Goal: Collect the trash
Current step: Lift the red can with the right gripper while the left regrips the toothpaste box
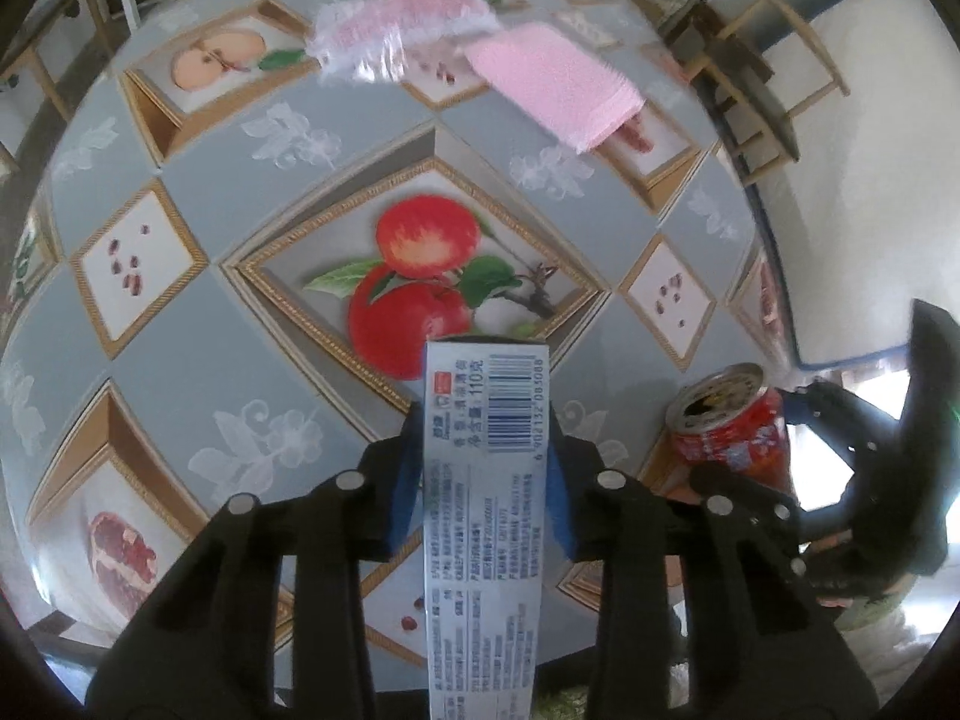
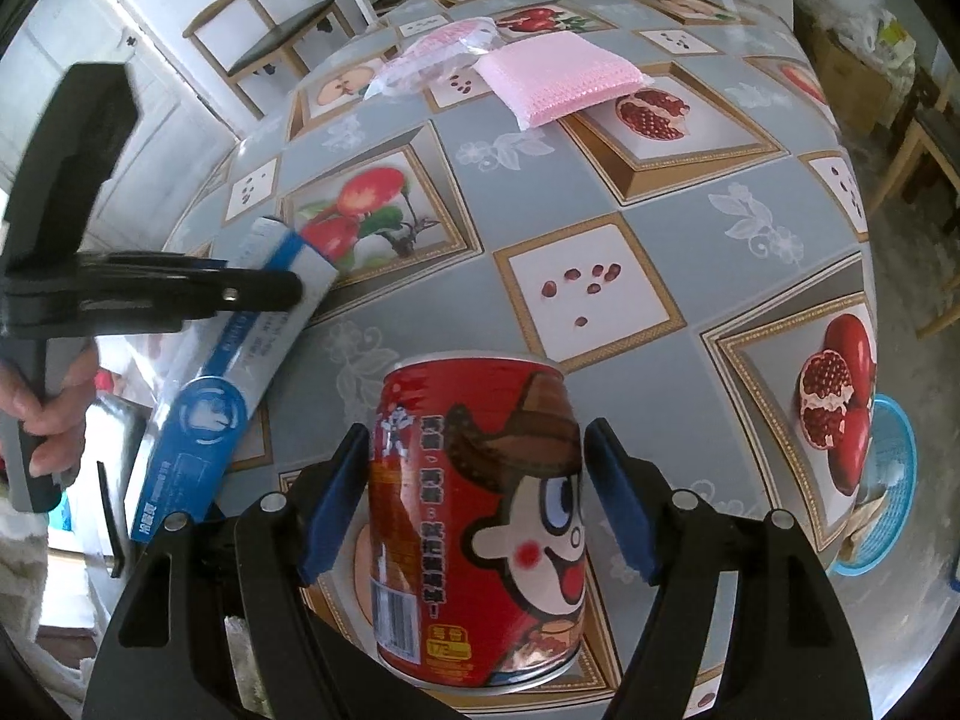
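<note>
Left tongs [image 1: 486, 450] clamp a long blue-white carton [image 1: 480, 510] marked "110"; right tongs [image 2: 474, 498] straddle, unclenched, a red cartoon-face can [image 2: 480, 516] at the counter's [image 2: 600, 180] near edge.

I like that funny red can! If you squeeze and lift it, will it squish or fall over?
The red can looks opened on top, so it is probably light and may dent. Its smooth round side could slip between the right gripper pads. Laid down, it would likely roll.
</note>
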A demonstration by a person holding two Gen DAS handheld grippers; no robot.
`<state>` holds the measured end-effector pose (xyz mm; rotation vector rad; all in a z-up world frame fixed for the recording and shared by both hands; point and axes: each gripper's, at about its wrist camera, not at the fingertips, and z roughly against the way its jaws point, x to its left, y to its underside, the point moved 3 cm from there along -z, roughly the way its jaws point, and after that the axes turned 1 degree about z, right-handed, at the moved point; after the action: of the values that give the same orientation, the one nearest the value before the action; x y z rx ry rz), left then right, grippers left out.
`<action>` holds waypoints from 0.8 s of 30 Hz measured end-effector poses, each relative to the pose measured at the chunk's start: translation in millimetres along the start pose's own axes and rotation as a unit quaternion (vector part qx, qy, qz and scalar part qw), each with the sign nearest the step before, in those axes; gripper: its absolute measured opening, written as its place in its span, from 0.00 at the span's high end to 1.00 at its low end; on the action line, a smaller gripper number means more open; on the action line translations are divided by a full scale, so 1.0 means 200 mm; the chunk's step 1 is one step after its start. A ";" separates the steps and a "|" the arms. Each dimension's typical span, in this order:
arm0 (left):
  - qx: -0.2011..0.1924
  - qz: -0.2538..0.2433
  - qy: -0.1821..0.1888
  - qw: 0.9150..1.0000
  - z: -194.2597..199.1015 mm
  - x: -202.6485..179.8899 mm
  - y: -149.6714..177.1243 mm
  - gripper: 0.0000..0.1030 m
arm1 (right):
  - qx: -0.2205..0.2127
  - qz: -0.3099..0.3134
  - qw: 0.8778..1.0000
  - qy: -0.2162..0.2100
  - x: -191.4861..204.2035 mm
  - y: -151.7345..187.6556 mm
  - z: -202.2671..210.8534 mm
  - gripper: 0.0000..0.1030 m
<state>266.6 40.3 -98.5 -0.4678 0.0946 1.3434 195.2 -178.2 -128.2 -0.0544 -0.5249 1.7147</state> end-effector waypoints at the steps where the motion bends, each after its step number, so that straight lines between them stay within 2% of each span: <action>1: -0.011 0.000 0.002 1.000 0.03 0.00 0.02 0.68 | 0.000 -0.002 1.000 -0.002 0.00 0.00 0.00 0.31; 6: -0.068 -0.007 0.010 0.998 0.17 -0.02 0.13 0.69 | 0.003 -0.007 1.000 -0.004 0.00 -0.02 -0.01 0.31; 13: -0.120 0.015 0.042 0.992 0.30 -0.04 0.26 0.70 | 0.011 -0.002 1.000 0.006 0.03 -0.04 -0.03 0.31; 17: -0.160 0.030 0.059 0.985 0.37 -0.06 0.34 0.70 | 0.013 -0.003 1.000 0.017 0.04 -0.04 -0.03 0.34; 24: -0.222 0.055 0.058 0.972 0.47 -0.08 0.42 0.70 | 0.010 -0.008 1.000 0.022 0.02 -0.02 -0.02 0.38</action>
<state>164.9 74.6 -30.5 -0.9318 -0.0884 1.4475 198.7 -171.9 -128.5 -0.0727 -0.4733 1.6989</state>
